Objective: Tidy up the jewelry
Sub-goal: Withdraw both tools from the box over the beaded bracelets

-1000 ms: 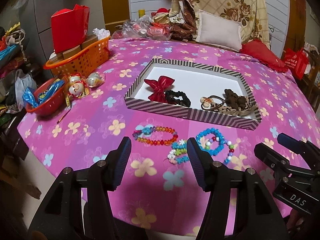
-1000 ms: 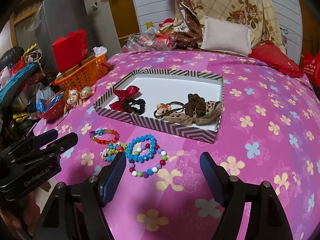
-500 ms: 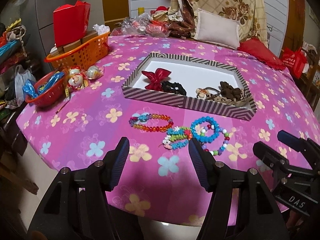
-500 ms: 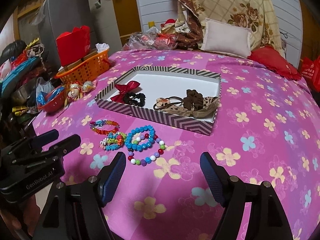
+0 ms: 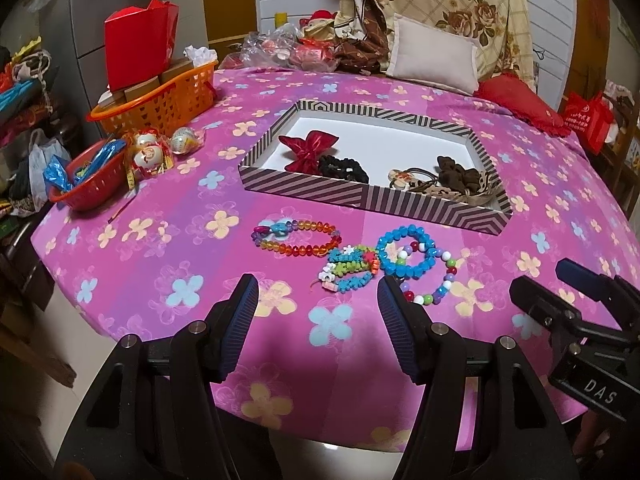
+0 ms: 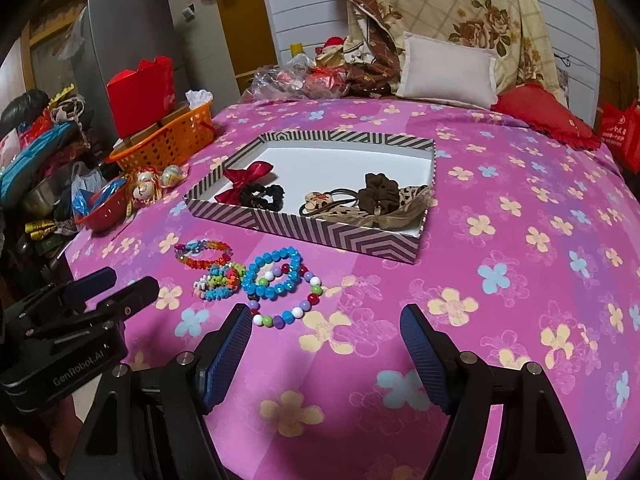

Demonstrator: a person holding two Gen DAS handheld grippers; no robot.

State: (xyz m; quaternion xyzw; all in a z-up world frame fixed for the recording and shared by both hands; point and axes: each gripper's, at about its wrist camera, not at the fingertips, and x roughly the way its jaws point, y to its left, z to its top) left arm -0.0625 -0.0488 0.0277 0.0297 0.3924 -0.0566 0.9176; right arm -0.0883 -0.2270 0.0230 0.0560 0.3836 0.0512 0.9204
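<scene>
Several bead bracelets lie on the pink flowered cloth in front of a striped tray (image 5: 400, 202) (image 6: 320, 232): a rainbow bracelet (image 5: 296, 236) (image 6: 204, 254), a small green and blue one (image 5: 350, 270) (image 6: 220, 278), a blue one (image 5: 406, 252) (image 6: 274, 274) and a mixed-colour one (image 5: 434, 288) (image 6: 288, 310). The tray holds a red bow (image 5: 308, 150) (image 6: 244, 176), a black scrunchie (image 5: 344, 168) and brown hair ties (image 5: 456, 178) (image 6: 372, 196). My left gripper (image 5: 316, 292) is open, just short of the bracelets. My right gripper (image 6: 326, 324) is open, right of them.
An orange basket (image 5: 160, 100) with a red box (image 5: 140, 44) stands at the far left. A red bowl (image 5: 88, 184) and wrapped balls (image 5: 152, 152) sit near the left edge. Pillows (image 5: 432, 56) and bags lie at the back. The cloth's front edge is close below both grippers.
Both grippers have pulled back and risen a little, so the bracelets and tray look farther away. Both stay open. Nothing on the cloth has moved.
</scene>
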